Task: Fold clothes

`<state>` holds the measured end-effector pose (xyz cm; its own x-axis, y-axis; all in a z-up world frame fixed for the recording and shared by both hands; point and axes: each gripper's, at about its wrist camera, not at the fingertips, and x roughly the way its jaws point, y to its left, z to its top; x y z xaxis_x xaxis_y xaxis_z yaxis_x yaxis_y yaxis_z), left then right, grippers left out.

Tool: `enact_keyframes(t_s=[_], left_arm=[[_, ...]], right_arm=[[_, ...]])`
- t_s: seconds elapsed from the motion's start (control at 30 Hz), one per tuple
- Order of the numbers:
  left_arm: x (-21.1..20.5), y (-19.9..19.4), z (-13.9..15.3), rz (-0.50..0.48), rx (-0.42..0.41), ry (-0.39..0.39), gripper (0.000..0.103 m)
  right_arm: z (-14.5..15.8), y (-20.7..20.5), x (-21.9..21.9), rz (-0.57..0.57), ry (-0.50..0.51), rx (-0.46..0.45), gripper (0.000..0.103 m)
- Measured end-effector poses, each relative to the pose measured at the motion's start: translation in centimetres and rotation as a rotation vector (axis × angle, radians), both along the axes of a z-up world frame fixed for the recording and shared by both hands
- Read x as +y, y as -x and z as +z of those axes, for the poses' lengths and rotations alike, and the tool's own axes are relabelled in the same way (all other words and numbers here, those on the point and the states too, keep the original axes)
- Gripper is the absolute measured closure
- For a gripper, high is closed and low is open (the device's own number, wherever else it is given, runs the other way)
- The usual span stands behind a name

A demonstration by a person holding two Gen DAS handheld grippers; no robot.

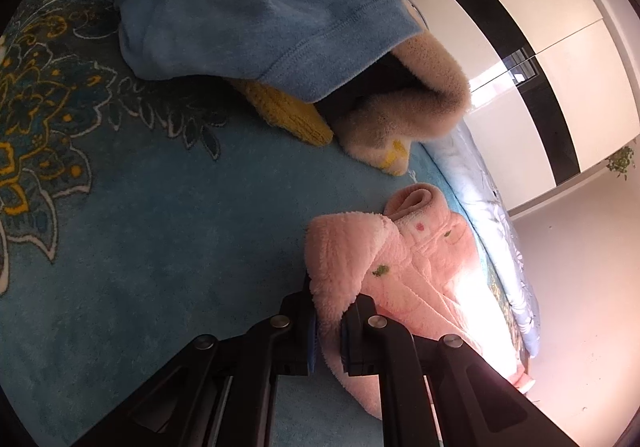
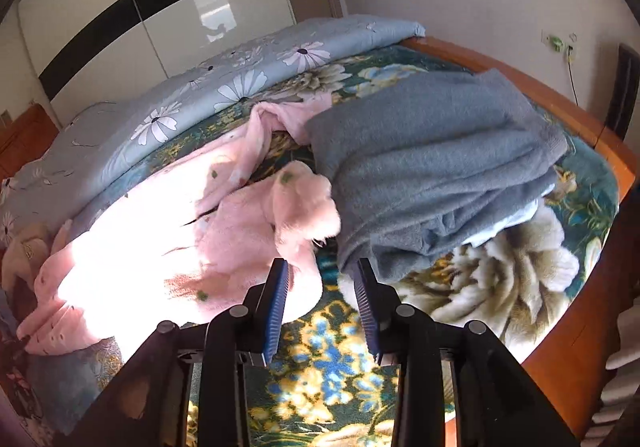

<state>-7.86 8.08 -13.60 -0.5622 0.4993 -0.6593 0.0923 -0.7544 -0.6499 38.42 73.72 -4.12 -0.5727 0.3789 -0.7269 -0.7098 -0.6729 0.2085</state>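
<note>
A pink fleece garment (image 1: 420, 259) lies on the blue flowered blanket (image 1: 160, 207). My left gripper (image 1: 328, 307) is shut on a fluffy pink edge of it, with cloth between the blue pads. In the right wrist view the same pink garment (image 2: 180, 231) is spread across the bed, partly in bright sunlight. My right gripper (image 2: 322, 271) is open, just in front of a pink fold (image 2: 308, 203), with nothing between its fingers.
A blue fleece garment (image 1: 248, 7) lies over yellow and cream knitwear (image 1: 400, 119) at the back. A folded grey sweater (image 2: 432, 167) sits right of the pink garment. A daisy-print quilt (image 2: 200, 87) runs along the far side. The wooden bed frame (image 2: 580, 307) and a wardrobe (image 2: 140, 7) border the bed.
</note>
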Motion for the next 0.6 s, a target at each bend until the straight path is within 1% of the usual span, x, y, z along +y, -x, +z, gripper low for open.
enact_keyframes(t_s=[0.03, 0.1, 0.17, 0.2, 0.3, 0.33, 0.4, 0.43, 0.5, 0.53, 0.57, 0.6], left_arm=[[0.3, 0.0, 0.0, -0.002, 0.004, 0.012, 0.094], [0.4, -0.1, -0.2, -0.007, 0.008, 0.027, 0.094], [-0.2, -0.3, -0.9, -0.011, 0.009, 0.031, 0.094], [-0.3, -0.4, -0.9, -0.012, 0.009, 0.025, 0.093], [-0.4, -0.3, -1.1, -0.027, 0.010, 0.026, 0.092], [-0.4, -0.2, -1.1, -0.035, 0.012, 0.031, 0.092], [-0.3, 0.0, -1.4, -0.047, 0.011, 0.044, 0.091], [-0.2, 0.2, -1.6, -0.050, 0.008, 0.046, 0.091], [-0.1, 0.5, -2.0, -0.053, 0.001, 0.047, 0.091], [-0.1, 0.6, -2.2, -0.051, -0.003, 0.045, 0.091], [-0.1, 0.6, -2.3, -0.048, -0.006, 0.041, 0.091], [-0.1, 0.6, -2.4, -0.045, -0.007, 0.036, 0.091]], right_arm=[[0.3, 1.4, 0.1, 0.031, 0.023, 0.022, 0.066], [-0.3, 4.9, 0.8, 0.074, 0.112, 0.073, 0.062], [-2.2, 9.0, 1.9, 0.083, 0.202, 0.072, 0.061], [-3.4, 11.0, 2.6, 0.073, 0.239, 0.048, 0.061], [-7.3, 14.9, 4.8, -0.033, 0.290, -0.081, 0.061], [-8.3, 15.4, 5.5, -0.071, 0.308, -0.100, 0.061], [-9.5, 16.1, 6.5, -0.116, 0.344, -0.094, 0.061], [-9.7, 16.4, 6.8, -0.131, 0.350, -0.094, 0.061], [-9.8, 17.0, 7.1, -0.143, 0.330, -0.114, 0.061], [-9.8, 17.3, 7.1, -0.151, 0.319, -0.131, 0.064], [-9.7, 17.4, 7.1, -0.159, 0.309, -0.151, 0.082], [-9.8, 17.5, 7.2, -0.167, 0.300, -0.170, 0.091]])
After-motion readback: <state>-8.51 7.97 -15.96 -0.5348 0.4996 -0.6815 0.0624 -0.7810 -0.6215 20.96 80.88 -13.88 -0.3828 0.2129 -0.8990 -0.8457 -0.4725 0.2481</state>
